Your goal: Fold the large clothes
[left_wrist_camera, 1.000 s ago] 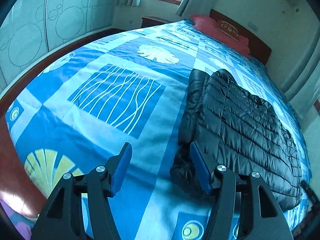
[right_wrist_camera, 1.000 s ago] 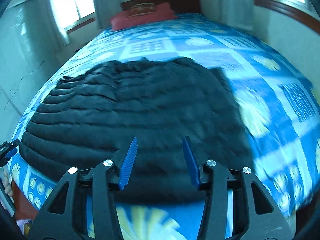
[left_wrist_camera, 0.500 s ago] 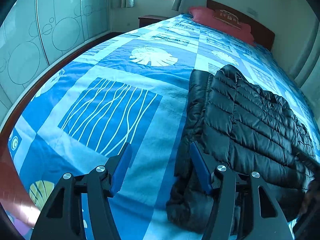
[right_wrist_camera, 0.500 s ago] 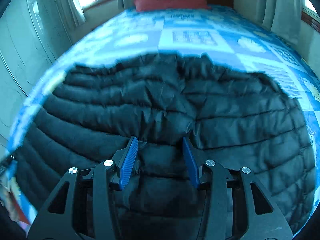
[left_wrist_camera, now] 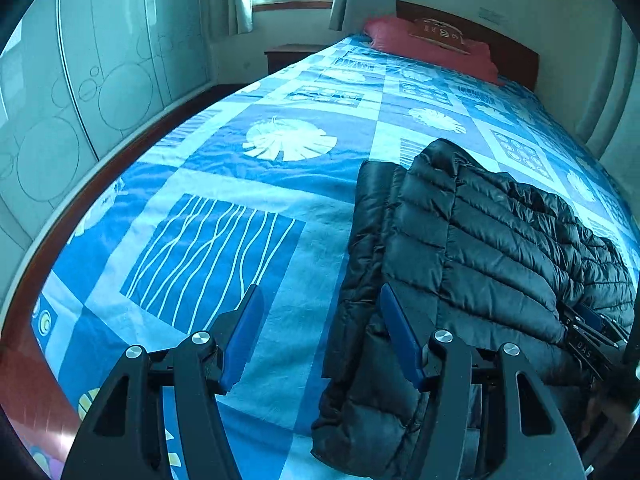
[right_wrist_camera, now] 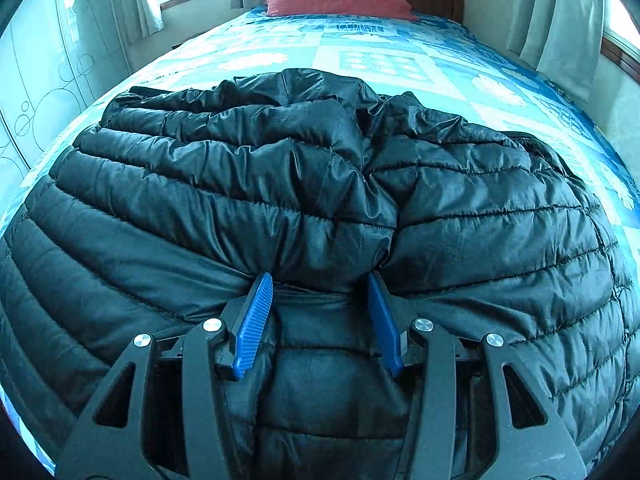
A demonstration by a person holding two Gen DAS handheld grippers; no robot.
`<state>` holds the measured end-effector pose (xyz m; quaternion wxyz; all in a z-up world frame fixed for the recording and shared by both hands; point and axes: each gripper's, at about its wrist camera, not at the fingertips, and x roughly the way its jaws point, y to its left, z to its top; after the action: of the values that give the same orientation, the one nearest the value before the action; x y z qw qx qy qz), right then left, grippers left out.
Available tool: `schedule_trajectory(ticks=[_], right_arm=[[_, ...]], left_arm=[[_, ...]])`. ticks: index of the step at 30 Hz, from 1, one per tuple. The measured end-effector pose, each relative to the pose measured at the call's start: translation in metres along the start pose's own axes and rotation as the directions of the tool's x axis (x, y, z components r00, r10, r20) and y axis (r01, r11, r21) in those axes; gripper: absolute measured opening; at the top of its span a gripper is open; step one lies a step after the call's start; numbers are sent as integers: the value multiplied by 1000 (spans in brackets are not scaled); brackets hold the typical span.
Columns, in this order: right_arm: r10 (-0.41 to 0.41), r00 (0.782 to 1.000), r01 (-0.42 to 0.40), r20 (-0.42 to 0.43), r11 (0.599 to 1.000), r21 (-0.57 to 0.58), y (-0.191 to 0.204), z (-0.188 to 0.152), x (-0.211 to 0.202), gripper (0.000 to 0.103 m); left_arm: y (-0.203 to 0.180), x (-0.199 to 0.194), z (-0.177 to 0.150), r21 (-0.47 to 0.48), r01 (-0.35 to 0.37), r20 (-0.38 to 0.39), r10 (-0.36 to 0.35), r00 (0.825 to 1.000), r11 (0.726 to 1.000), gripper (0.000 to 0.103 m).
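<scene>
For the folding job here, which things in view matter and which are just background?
Part of the job: black puffer jacket, left gripper, right gripper.
Just there: blue patterned bedspread, red pillow, headboard, curtains.

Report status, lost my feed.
Left gripper open over the bedspread, at the jacket's edge. Right gripper open, jacket bulging between its fingers. Nothing in the way.

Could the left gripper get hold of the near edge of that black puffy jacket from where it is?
Probably yes. The left gripper is open, one finger already over the jacket edge, the other over bare bedspread. Nothing lies between.
</scene>
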<state>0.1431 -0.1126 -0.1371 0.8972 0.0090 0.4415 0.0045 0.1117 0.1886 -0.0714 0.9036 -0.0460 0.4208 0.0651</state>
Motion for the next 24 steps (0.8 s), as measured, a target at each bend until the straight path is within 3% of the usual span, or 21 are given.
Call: schedule_trajectory(ticks=[2,13,18,24], right_arm=[[0,1000,0,2,1000,1,1,0,0,47],[-12,1000,13,15,1000,-7,4,-3,-4,47],[-19,1000,19,20,1000,-12,5,-4,-4,47],[-34,999,35,30,999,-19,9,-5,-6,47]], left_arm=[[-2,0,1,6,6,3,-6,1000,1000,68],[-15,-1,1,24,54,-4,-54,999,998,68],[-26,19,2,57,105,-54,-102,993,993,71],[-35,50,7,79,120,-109,-111,988,990,79]])
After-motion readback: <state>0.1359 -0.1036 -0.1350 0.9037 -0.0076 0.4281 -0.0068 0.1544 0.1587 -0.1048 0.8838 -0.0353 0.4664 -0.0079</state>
